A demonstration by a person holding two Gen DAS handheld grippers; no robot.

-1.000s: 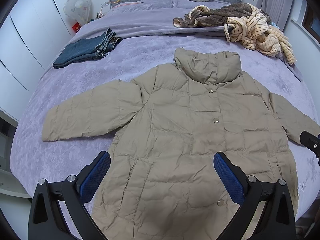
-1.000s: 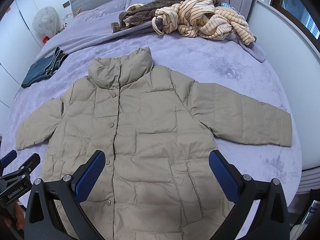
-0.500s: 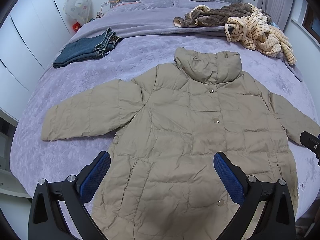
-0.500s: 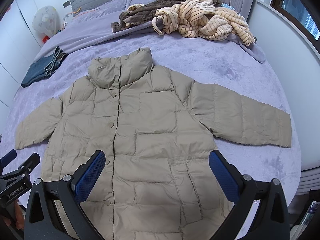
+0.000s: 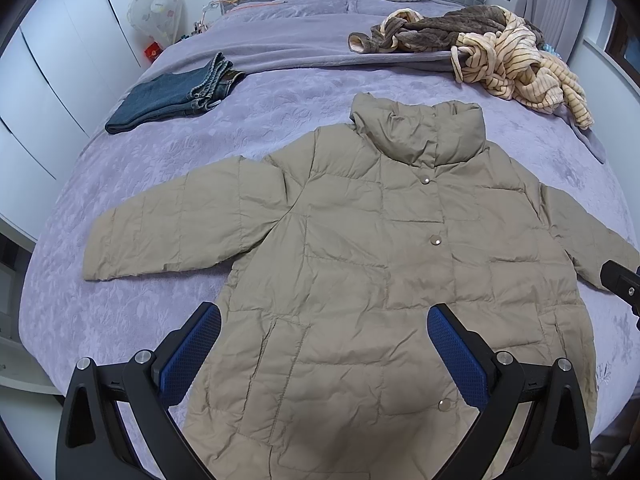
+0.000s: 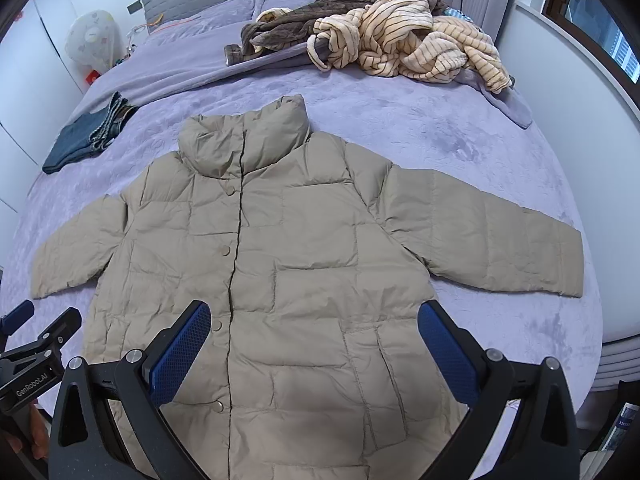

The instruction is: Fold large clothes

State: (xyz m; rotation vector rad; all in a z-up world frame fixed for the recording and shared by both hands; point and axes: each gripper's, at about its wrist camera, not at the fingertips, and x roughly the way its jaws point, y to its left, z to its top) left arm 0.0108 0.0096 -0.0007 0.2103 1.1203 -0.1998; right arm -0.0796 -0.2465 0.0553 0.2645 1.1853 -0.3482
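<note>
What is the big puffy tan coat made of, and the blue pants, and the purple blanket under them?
The tan quilted puffer coat looks like thin, slightly shiny nylon-type shell with soft filling: stitched squares and fine crinkles. The folded blue trousers look like denim: faded seams, thick hems. The purple embossed bedspread looks like matte plush or velvety fabric with a pressed leafy pattern; the exact fibre is unclear.

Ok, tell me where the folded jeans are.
The folded jeans lie far left on the purple bed in both views, beyond the jacket's sleeve.

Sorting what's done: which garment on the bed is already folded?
The blue jeans, a neat stack near the bed's left edge; the tan jacket lies spread flat, the striped robe is heaped.
</note>
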